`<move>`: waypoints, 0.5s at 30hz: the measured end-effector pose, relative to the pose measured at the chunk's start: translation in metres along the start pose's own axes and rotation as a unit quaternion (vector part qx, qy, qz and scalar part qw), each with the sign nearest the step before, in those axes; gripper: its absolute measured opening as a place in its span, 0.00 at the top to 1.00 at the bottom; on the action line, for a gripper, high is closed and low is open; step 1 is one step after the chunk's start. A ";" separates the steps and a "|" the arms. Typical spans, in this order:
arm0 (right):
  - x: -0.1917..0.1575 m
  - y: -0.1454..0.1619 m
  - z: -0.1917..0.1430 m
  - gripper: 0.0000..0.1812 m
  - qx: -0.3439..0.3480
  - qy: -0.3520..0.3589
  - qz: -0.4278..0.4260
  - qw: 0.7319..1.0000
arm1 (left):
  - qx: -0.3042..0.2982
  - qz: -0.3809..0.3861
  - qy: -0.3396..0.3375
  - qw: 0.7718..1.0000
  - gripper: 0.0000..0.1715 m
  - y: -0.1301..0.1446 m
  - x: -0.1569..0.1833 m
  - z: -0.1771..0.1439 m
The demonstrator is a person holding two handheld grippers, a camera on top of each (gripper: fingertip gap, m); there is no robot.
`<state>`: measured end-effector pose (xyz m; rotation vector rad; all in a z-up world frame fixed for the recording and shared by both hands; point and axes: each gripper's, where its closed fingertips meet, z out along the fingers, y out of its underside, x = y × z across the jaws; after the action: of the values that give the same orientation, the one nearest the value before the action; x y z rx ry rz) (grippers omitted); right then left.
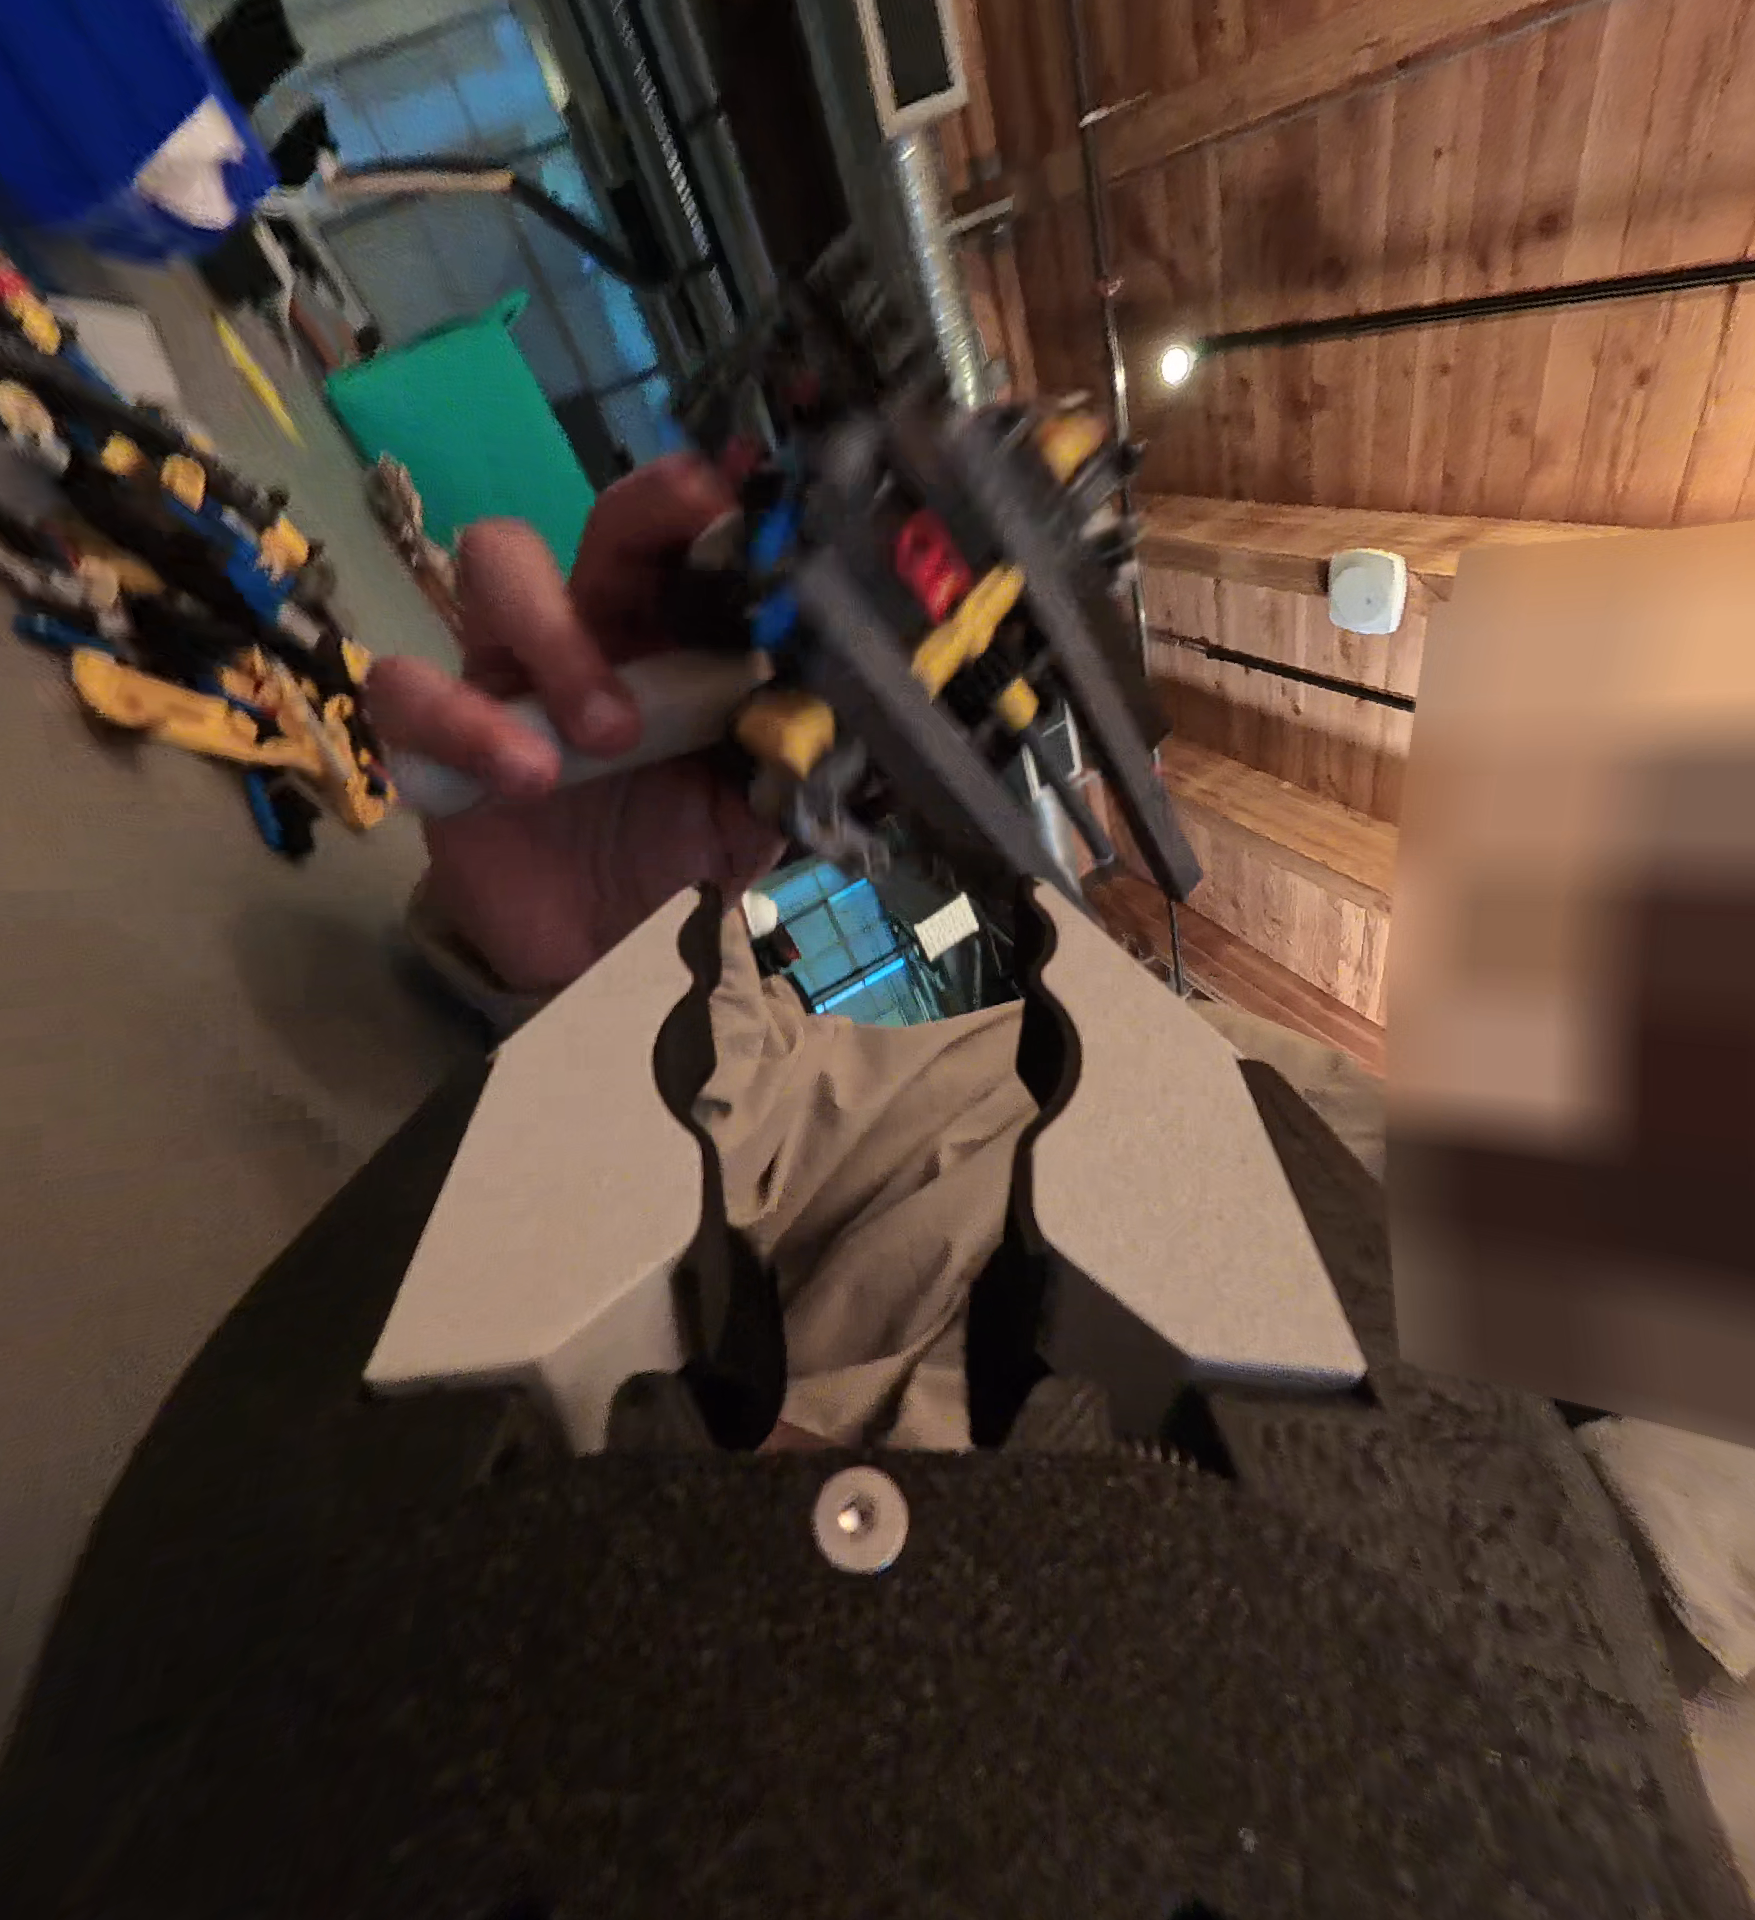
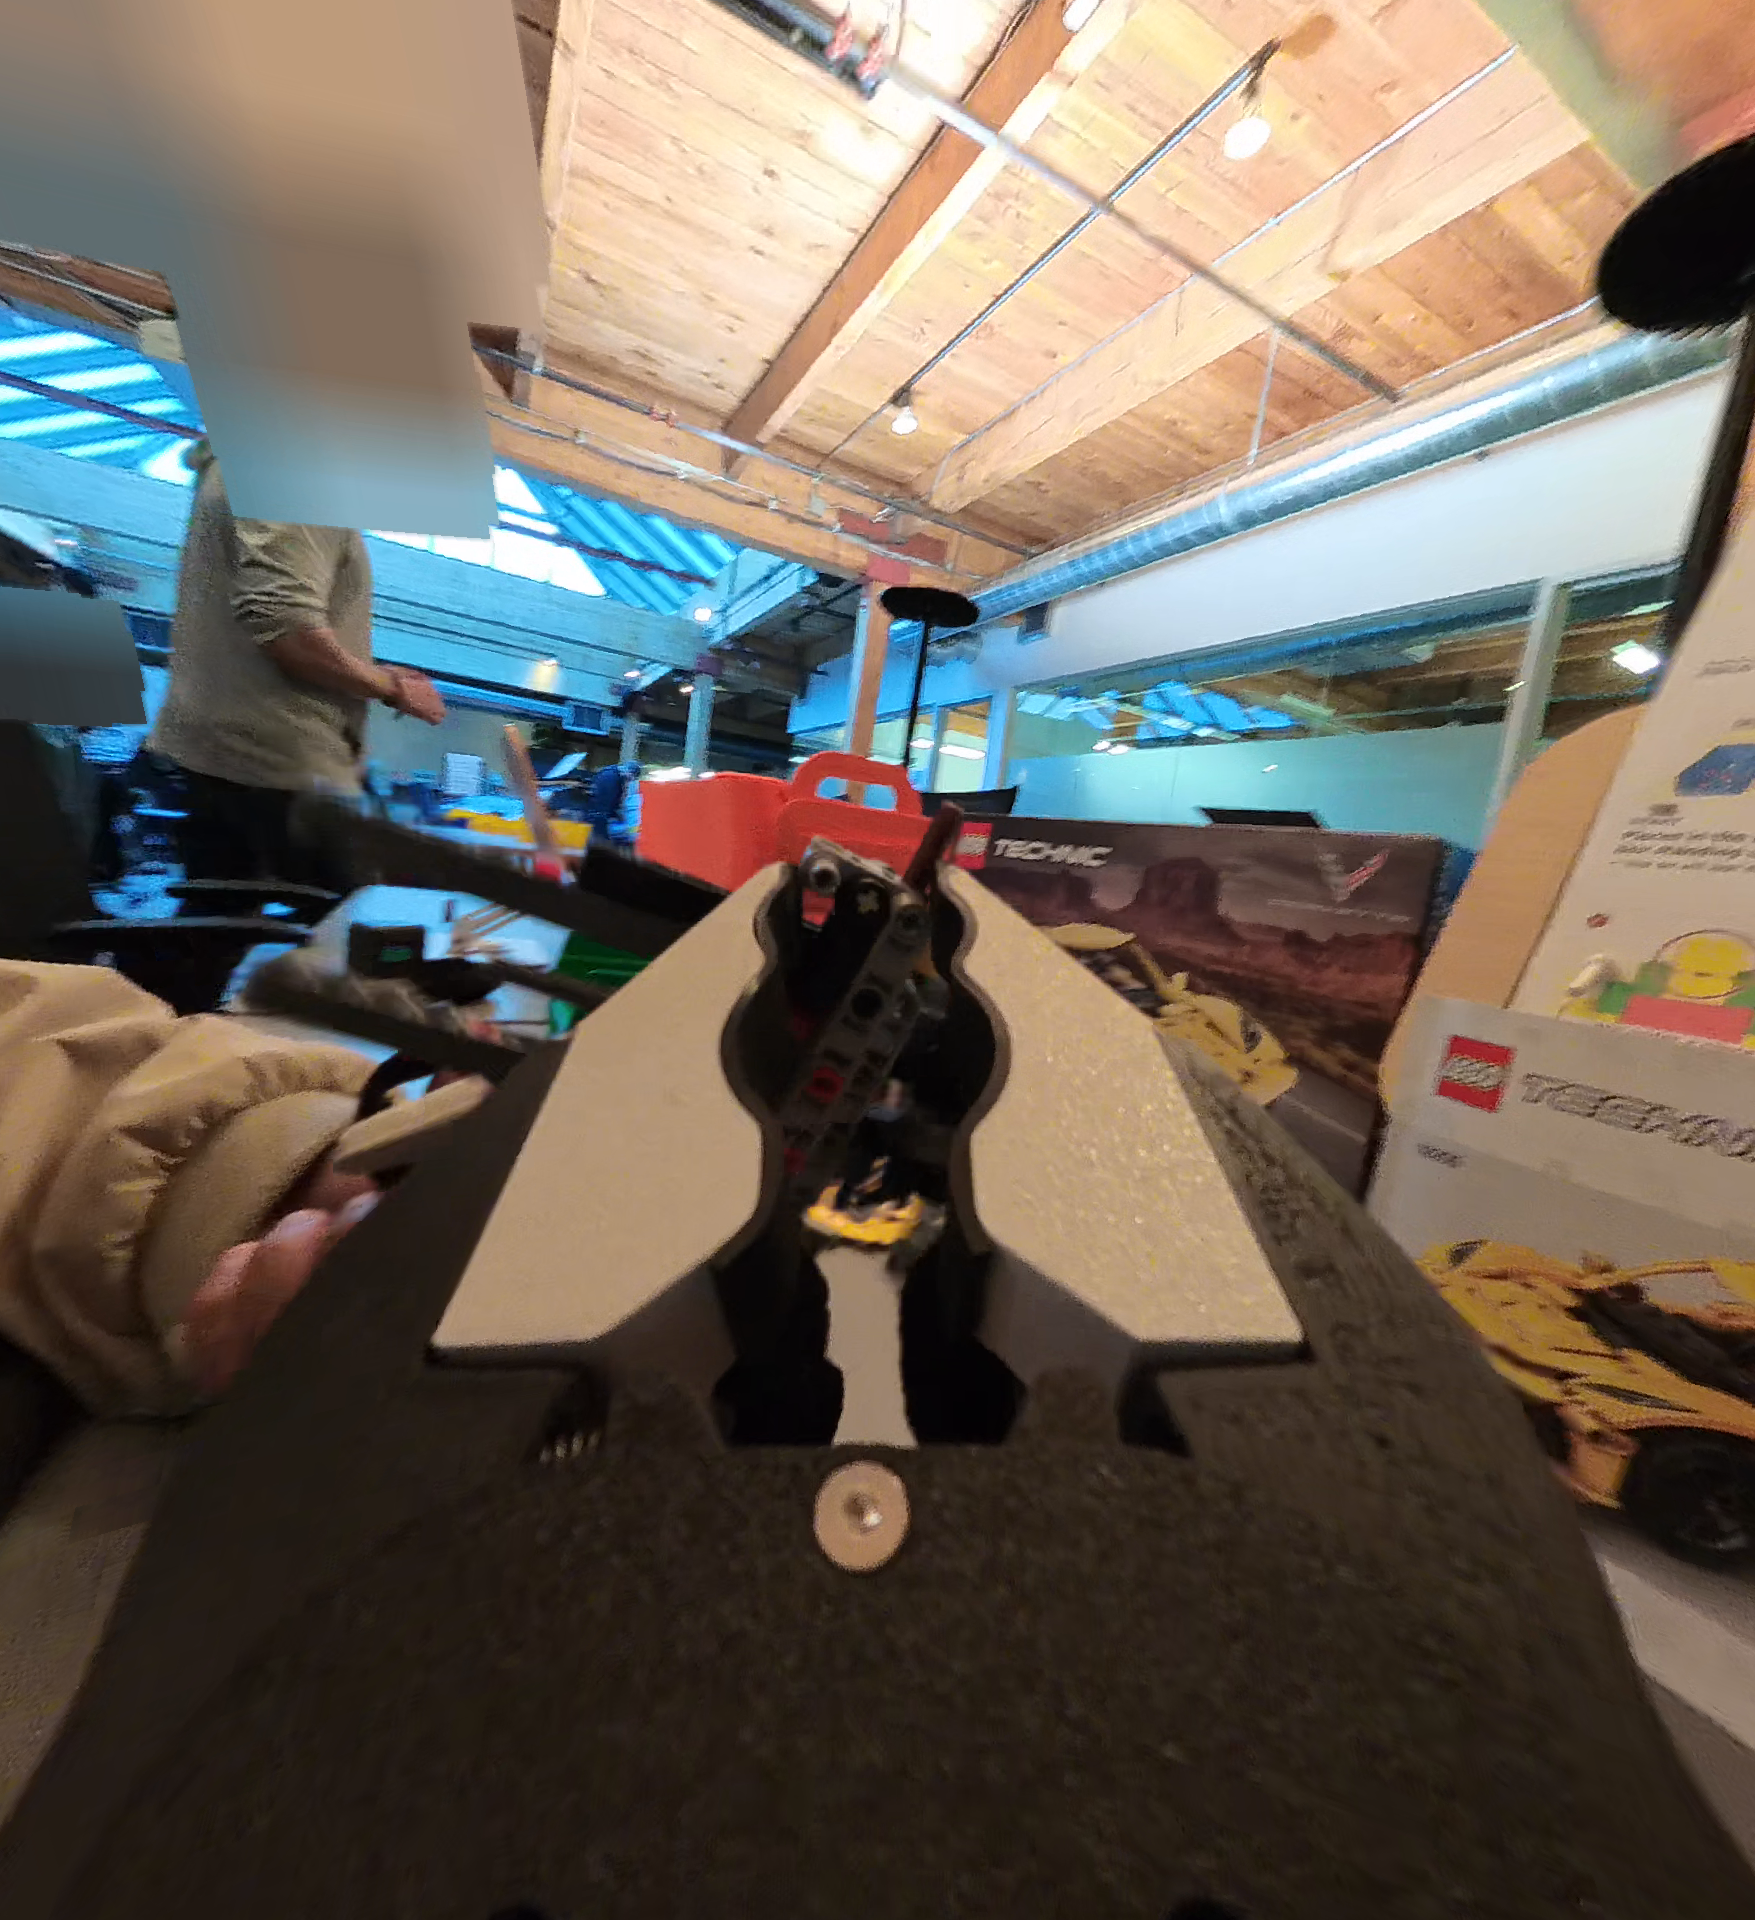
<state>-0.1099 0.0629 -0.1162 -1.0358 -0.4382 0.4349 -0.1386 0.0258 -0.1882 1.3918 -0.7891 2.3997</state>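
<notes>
My right gripper [image 2: 862, 883] is shut on a toy-brick assembly [image 2: 852, 1039] made of a grey holed beam with black, red and yellow parts. It stands up between the grey fingers. In the left wrist view the same assembly [image 1: 956, 644] shows blurred in the air just beyond my left gripper [image 1: 868, 904]. A hand [image 1: 540, 665] wrapped round a pale lever holds it up there. My left gripper is open with nothing between its fingers; only a beige sleeve [image 1: 852, 1174] shows behind the gap.
A pile of yellow, black and blue bricks [image 1: 177, 603] lies on the tan table [image 1: 73, 1039] at left. A box [image 2: 1216, 935] and a booklet [image 2: 1631, 1299], both with yellow-car pictures, stand at right. An orange case [image 2: 748, 821] and a standing person [image 2: 260, 665] are behind.
</notes>
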 end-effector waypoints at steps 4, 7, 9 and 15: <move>0.004 -0.004 -0.001 0.87 0.000 0.011 -0.019 1.000 | 0.006 -0.004 0.025 1.000 0.68 0.001 0.006 0.003; -0.002 0.001 0.002 0.87 -0.014 0.010 -0.055 0.998 | -0.003 -0.010 0.055 0.998 0.71 0.006 0.016 0.008; -0.006 0.002 0.004 0.87 -0.018 0.007 -0.073 0.997 | -0.008 -0.018 0.081 0.997 0.74 0.011 0.023 0.011; -0.004 0.012 0.002 0.87 -0.032 -0.026 0.026 0.999 | 0.090 0.024 0.082 0.992 0.90 -0.023 0.027 -0.007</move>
<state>-0.1157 0.0679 -0.1266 -1.1013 -0.4738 0.4978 -0.1467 0.0472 -0.1600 1.2288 -0.5846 2.6372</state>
